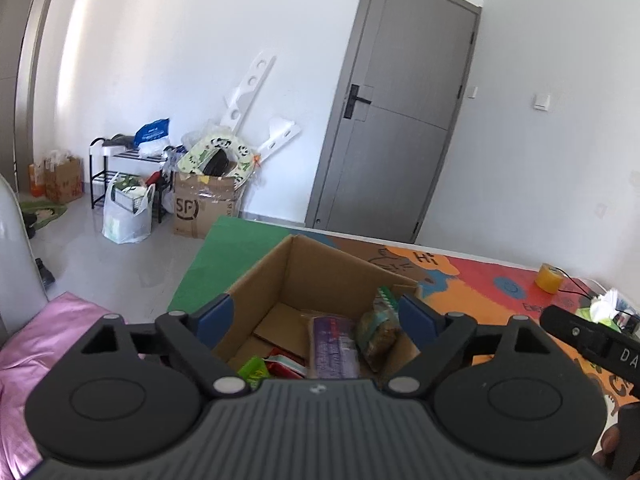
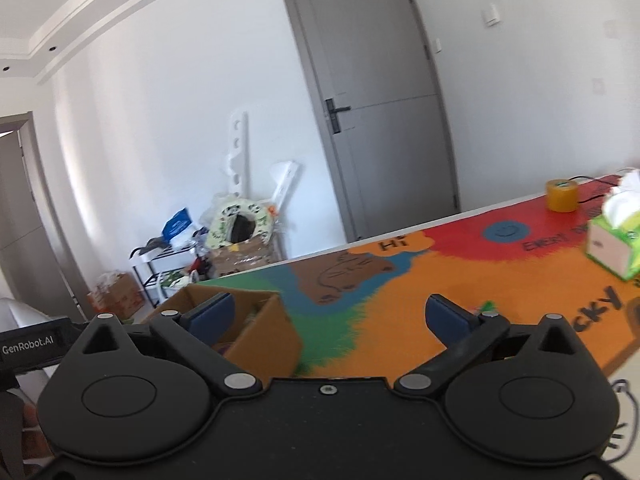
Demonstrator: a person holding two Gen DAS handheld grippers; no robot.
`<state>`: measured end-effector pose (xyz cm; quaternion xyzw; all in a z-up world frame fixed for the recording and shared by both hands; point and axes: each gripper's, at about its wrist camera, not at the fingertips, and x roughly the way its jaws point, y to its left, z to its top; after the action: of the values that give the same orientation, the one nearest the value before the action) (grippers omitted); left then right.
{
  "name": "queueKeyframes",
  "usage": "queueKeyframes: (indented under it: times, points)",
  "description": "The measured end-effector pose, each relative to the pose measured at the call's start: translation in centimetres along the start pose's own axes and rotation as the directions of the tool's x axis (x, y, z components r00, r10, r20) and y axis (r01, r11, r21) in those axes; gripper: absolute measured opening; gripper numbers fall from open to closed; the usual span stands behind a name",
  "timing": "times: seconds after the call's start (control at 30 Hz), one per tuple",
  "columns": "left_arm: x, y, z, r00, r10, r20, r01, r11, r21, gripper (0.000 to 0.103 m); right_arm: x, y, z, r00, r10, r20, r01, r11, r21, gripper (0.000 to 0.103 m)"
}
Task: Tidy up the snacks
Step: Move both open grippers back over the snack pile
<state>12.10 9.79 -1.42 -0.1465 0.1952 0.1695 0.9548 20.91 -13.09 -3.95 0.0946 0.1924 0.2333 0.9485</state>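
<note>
An open cardboard box [image 1: 320, 268] stands on the colourful table mat [image 1: 472, 280]. Inside lie a purple packet [image 1: 334, 346], a brownish snack bag [image 1: 378, 330], a red packet [image 1: 286, 364] and a green packet [image 1: 252, 370]. My left gripper [image 1: 316, 318] is open and empty, hovering just above the box opening. My right gripper [image 2: 328, 314] is open and empty above the mat, with the box [image 2: 260, 332] at its left finger. A small green item [image 2: 487, 305] peeks out behind its right finger.
A yellow tape roll [image 2: 561, 195] and a green tissue box [image 2: 614, 238] sit at the mat's right. A pink cloth [image 1: 36, 344] lies left of the table. Bags, boxes and a rack [image 1: 132, 176] stand by the far wall near a grey door [image 1: 396, 120].
</note>
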Motion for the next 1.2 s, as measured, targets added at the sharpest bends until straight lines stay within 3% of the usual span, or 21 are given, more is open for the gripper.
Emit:
queueKeyframes:
  times: [0.3, 0.53, 0.87, 1.2]
  points:
    - [-1.1, -3.2, -1.2, 0.995, -0.098, -0.016, 0.098, 0.994, 0.047, 0.09, -2.6, -3.8, -0.4, 0.997, -0.077, 0.003, 0.077, 0.997, 0.019, 0.103]
    - [-1.4, -5.4, -2.5, 0.986, -0.156, -0.066, 0.161, 0.984, 0.08, 0.092, -4.3, -6.6, -0.7, 0.994, -0.098, -0.053, 0.101, 0.994, 0.044, 0.103]
    - [-0.7, -8.8, -4.5, 0.957, -0.238, -0.163, 0.257, 0.961, 0.106, 0.092, -5.8, -10.3, -1.6, 0.984, -0.141, -0.11, 0.15, 0.986, 0.078, 0.103]
    - [1.0, -11.8, -6.9, 0.93, -0.268, -0.252, 0.304, 0.945, 0.117, 0.092, -6.3, -12.5, -2.6, 0.978, -0.155, -0.141, 0.167, 0.983, 0.079, 0.102]
